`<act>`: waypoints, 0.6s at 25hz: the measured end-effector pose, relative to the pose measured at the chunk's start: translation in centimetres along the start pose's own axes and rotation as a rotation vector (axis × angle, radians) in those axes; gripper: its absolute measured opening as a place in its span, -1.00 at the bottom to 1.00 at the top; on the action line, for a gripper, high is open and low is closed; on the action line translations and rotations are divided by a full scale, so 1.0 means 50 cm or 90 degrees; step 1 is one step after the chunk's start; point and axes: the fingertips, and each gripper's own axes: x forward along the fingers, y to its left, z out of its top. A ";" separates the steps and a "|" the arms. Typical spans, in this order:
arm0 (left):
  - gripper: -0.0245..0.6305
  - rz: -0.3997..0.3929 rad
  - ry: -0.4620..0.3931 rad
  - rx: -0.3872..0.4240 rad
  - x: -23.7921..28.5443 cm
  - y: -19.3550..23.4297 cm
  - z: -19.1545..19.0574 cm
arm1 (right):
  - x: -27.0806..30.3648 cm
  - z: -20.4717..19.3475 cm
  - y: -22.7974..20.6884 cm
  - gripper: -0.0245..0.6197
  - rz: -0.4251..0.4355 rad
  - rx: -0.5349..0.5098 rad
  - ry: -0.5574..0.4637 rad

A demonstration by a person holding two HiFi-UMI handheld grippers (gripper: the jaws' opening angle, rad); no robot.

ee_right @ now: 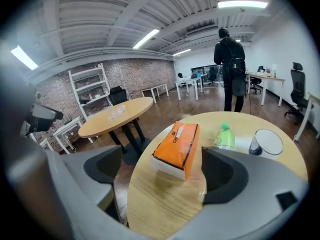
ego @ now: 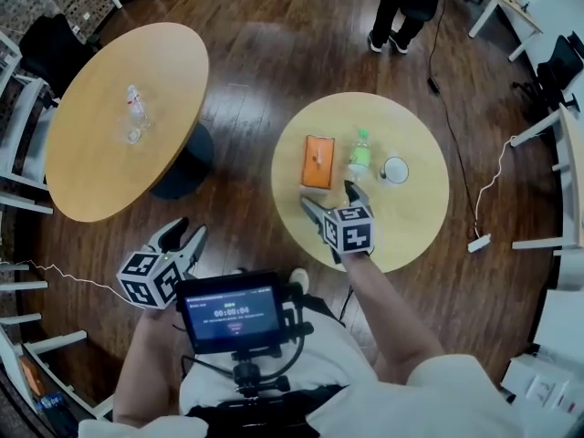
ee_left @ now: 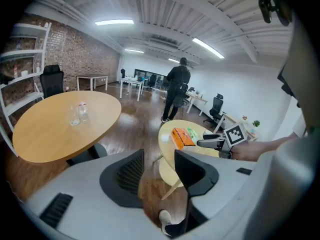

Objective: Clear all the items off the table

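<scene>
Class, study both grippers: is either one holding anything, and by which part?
Nothing is held. The right gripper stands open just short of the tissue box; the left gripper is open too, with nothing between its jaws.

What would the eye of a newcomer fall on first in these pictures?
The bright orange tissue pack on the small round table draws the eye first, with a green bottle and a cup beside it. The right gripper hovers just before the pack, its jaws wide apart and empty. A person in dark clothes stands beyond the table.
</scene>
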 end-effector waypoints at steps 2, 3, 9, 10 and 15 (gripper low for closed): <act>-0.33 0.001 0.002 -0.007 0.001 0.020 -0.004 | 0.039 0.001 -0.001 0.66 -0.015 0.005 0.012; -0.33 0.001 0.002 -0.010 0.002 0.032 -0.006 | 0.057 0.000 -0.003 0.66 -0.025 0.005 0.019; -0.33 -0.014 -0.003 -0.023 -0.004 0.108 0.015 | 0.157 -0.024 -0.050 0.66 -0.103 0.017 0.077; -0.33 -0.014 -0.002 -0.017 -0.007 0.122 0.020 | 0.170 -0.028 -0.063 0.66 -0.118 0.023 0.089; -0.33 -0.011 -0.001 -0.017 -0.018 0.205 0.030 | 0.216 -0.030 -0.104 0.66 -0.181 0.023 0.127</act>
